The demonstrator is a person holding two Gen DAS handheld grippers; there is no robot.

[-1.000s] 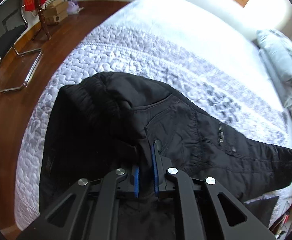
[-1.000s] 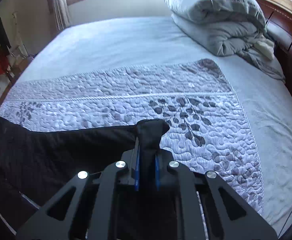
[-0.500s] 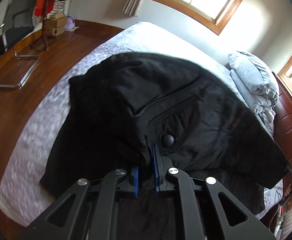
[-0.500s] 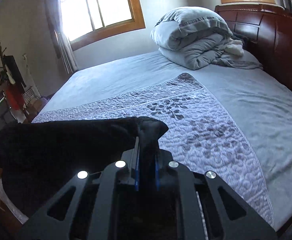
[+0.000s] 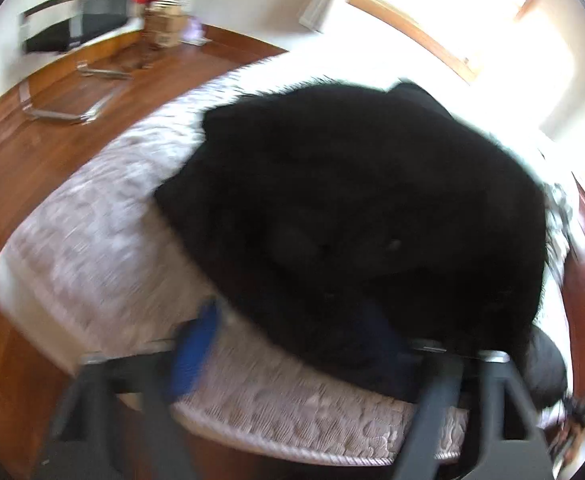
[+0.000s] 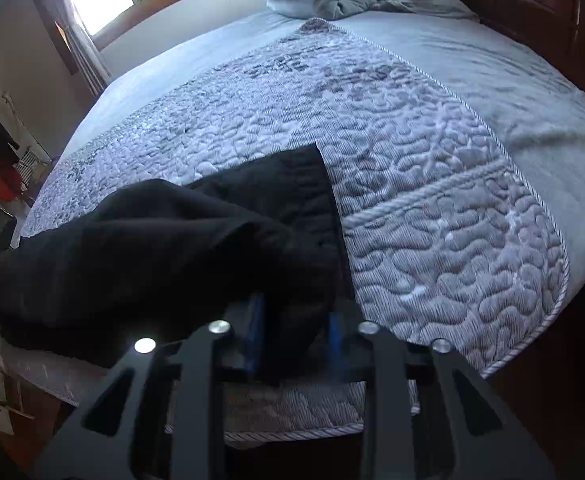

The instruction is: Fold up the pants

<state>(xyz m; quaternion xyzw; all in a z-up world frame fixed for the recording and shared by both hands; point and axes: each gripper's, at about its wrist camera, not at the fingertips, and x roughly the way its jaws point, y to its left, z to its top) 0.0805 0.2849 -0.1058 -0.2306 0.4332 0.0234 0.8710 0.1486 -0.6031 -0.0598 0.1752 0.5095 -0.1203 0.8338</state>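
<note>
Pants (image 6: 164,248) heaped black on bed (image 6: 432,208), lying ahead of both grippers; jaws opening, cloth slack between them.

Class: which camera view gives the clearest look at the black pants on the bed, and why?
The right wrist view: the black pants appear sharp, folded edge lying on the quilted bedspread. The left wrist view shows more of the pants, but only as a motion-blurred dark mass.

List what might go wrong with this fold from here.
1. The black pants lie near the edge of the quilted bedspread; loose cloth may slide off.
2. Cloth sits between the opening right tool; it may snag on withdrawal.
3. The left tool view is blurred; fold alignment is unverified.
</note>
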